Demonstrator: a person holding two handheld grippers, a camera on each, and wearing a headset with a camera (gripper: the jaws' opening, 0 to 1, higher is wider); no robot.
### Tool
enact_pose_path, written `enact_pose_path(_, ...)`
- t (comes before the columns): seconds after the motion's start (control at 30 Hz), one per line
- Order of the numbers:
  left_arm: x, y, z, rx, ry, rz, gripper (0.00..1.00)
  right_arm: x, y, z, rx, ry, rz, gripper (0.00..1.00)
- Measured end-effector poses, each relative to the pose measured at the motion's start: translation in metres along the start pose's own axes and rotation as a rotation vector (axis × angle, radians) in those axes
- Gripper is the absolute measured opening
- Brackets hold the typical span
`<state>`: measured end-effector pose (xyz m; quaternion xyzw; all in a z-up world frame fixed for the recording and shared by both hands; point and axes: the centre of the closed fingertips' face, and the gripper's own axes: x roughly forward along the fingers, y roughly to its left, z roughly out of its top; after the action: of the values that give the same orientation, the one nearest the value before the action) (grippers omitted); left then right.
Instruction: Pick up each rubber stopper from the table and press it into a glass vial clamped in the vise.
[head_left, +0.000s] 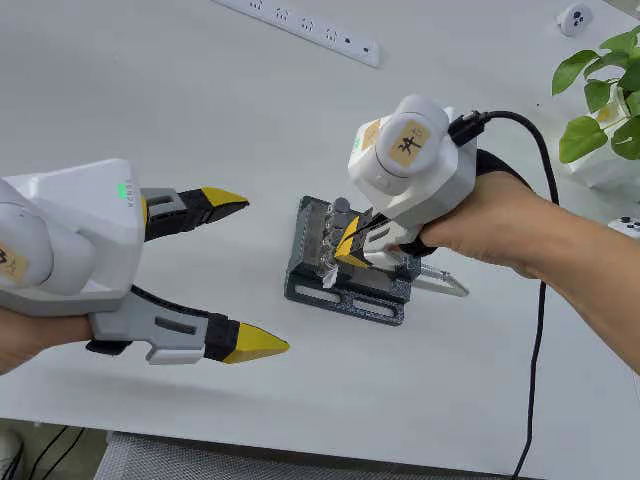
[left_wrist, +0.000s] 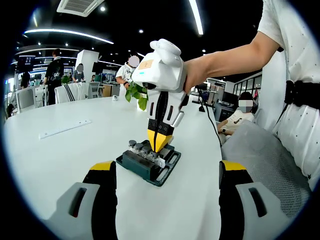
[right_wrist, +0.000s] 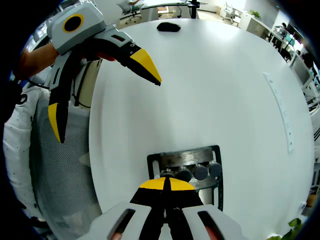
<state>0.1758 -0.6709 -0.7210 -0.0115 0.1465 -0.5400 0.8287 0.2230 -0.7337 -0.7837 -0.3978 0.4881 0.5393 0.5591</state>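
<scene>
Three grey stoppers (right_wrist: 200, 172) already sit in vials (left_wrist: 140, 146) clamped in the vise (head_left: 345, 288) at centre frame. The right gripper (head_left: 350, 243), jaws pressed together, bears down at the row's left end in the right gripper view, apparently seating another. The left gripper (head_left: 265, 276) hangs spread wide at left. The task looks nearly finished.
</scene>
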Motion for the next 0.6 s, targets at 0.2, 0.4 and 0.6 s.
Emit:
enact_pose_path(0.2,0.0015,-0.0002,-0.0003,0.000,0.000,-0.003,0.83,0.0004,-0.0001,-0.0004,-0.002,0.008,-0.002,0.00)
enact_pose_path(0.4,0.0030,-0.0003,0.0000,-0.002,-0.003,-0.006,0.83,0.0011,-0.0005,0.0009,-0.008,0.021,-0.003,0.00)
enact_pose_path(0.6,0.0039,0.0004,0.0011,-0.002,-0.007,-0.005,0.83,0.0011,-0.0004,0.0008,0.005,0.027,0.003,0.00)
